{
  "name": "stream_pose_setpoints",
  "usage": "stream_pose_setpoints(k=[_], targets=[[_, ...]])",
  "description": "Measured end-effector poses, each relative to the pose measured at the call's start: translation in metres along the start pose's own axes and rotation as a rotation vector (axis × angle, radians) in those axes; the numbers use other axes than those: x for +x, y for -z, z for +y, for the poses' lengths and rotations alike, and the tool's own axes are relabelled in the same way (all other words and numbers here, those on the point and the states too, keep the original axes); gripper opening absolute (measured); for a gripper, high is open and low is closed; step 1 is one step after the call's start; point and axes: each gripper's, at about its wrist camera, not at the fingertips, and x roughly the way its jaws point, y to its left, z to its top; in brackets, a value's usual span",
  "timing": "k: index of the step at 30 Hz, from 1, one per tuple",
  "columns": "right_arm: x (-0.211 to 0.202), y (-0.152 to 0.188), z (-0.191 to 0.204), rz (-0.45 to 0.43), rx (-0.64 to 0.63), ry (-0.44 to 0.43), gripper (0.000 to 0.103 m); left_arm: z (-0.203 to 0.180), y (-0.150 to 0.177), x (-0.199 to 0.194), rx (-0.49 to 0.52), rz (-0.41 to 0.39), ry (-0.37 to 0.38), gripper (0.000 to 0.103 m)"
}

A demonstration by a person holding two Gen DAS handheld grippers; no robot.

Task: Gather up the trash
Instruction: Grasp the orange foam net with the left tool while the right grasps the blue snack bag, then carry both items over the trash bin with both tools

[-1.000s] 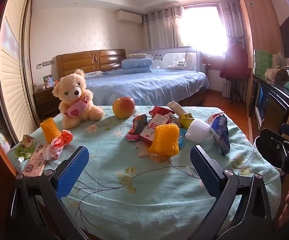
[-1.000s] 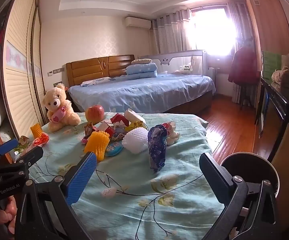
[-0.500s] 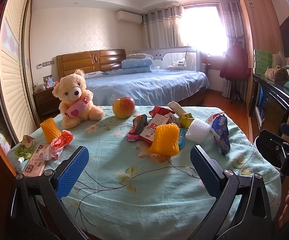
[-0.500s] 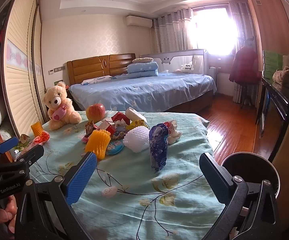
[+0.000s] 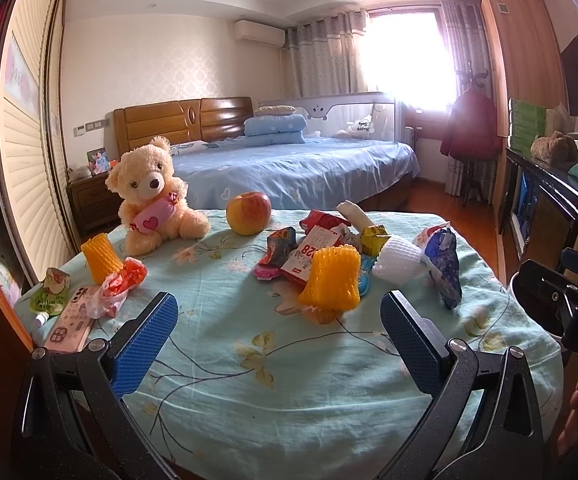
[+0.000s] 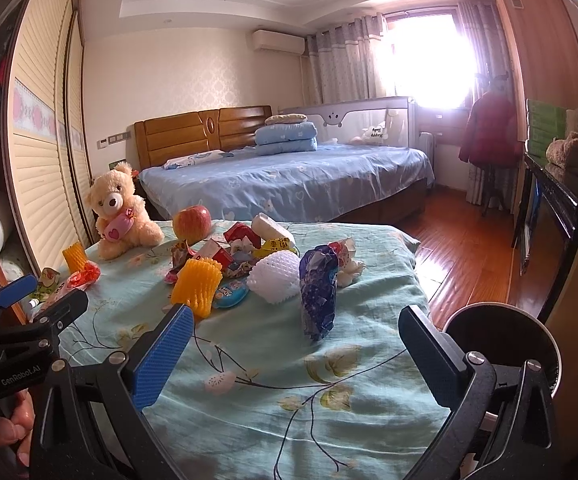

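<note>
Hardly any change from a moment ago. Same trash in the same spots, nothing lifted, nothing dropped in. Means a job only at its start, with every piece left to collect.

Left gripper (image 5: 275, 300): fingers wide apart, holding nothing, low over the near side of the round table with the pale green flowery cloth (image 5: 289, 380). Points right at the yellow foam net sleeve (image 5: 331, 280), the closest bit of trash, with open cloth in between.

Right gripper (image 6: 297, 314): also wide apart and empty. Faces the shiny dark blue snack bag (image 6: 319, 292), standing up near the front. Round black bin (image 6: 501, 340) just to its right, below the table edge, open at the top.

Behind those, a heap: white foam net (image 5: 395, 260), red-and-white paper packet (image 5: 313, 248), more crinkly wrappers, all touching. Off to the left, a second yellow foam net (image 5: 99, 258) and an orange-red plastic wrapper (image 5: 123, 280).

Not trash, probably: fluffy cream teddy bear (image 5: 151, 196) and red-yellow apple (image 5: 248, 213) at the back. Easy to bump when reaching far. Nothing in the way of the two front pieces.
</note>
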Motion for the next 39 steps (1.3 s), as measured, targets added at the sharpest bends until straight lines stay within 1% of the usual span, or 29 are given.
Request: stream_pose_setpoints(k=[6,10,14,17,19,20,22,24,27,29,31,34,35,36,37,38,39], targets=[[0.005,0.002,-0.002,0.019,0.009,-0.004,0.103,0.000,0.003,0.004,0.001,0.019,0.000,0.103],[0.017,0.004,-0.003,0.066,0.006,-0.013,0.103,0.001,0.006,0.014,-0.012,0.055,0.019,0.103],[0.040,0.007,-0.009,0.152,0.037,-0.032,0.103,-0.002,0.008,0.039,-0.005,0.132,0.042,0.103],[0.063,0.009,-0.018,0.222,0.088,-0.048,0.103,-0.006,0.009,0.061,0.006,0.184,0.052,0.103],[0.072,0.010,-0.020,0.221,0.139,-0.075,0.102,-0.010,0.008,0.073,0.011,0.208,0.064,0.103],[0.080,0.010,-0.023,0.241,0.150,-0.078,0.102,-0.012,0.008,0.080,0.012,0.219,0.070,0.103],[0.090,0.009,-0.025,0.249,0.144,-0.075,0.101,-0.017,0.006,0.094,0.015,0.245,0.083,0.102],[0.104,0.007,-0.028,0.283,0.140,-0.067,0.100,-0.022,0.003,0.107,0.018,0.265,0.097,0.098],[0.122,0.004,-0.031,0.331,0.148,-0.066,0.091,-0.029,0.000,0.126,0.029,0.289,0.109,0.095],[0.134,0.003,-0.034,0.371,0.136,-0.049,0.087,-0.032,0.000,0.139,0.031,0.307,0.120,0.093],[0.143,0.005,-0.038,0.397,0.125,-0.041,0.074,-0.032,0.000,0.148,0.027,0.321,0.122,0.091],[0.150,0.005,-0.042,0.413,0.128,-0.041,0.068,-0.033,0.000,0.157,0.008,0.333,0.150,0.085],[0.151,0.005,-0.043,0.414,0.128,-0.039,0.068,-0.035,0.000,0.159,0.011,0.336,0.153,0.079],[0.153,0.005,-0.044,0.417,0.129,-0.040,0.064,-0.036,0.001,0.161,0.015,0.342,0.156,0.072],[0.155,0.006,-0.045,0.420,0.131,-0.044,0.057,-0.038,0.002,0.164,0.018,0.349,0.163,0.068],[0.156,0.006,-0.045,0.422,0.136,-0.052,0.053,-0.039,0.003,0.167,0.016,0.361,0.173,0.060],[0.157,0.007,-0.046,0.424,0.139,-0.061,0.045,-0.040,0.004,0.169,0.016,0.369,0.180,0.052]])
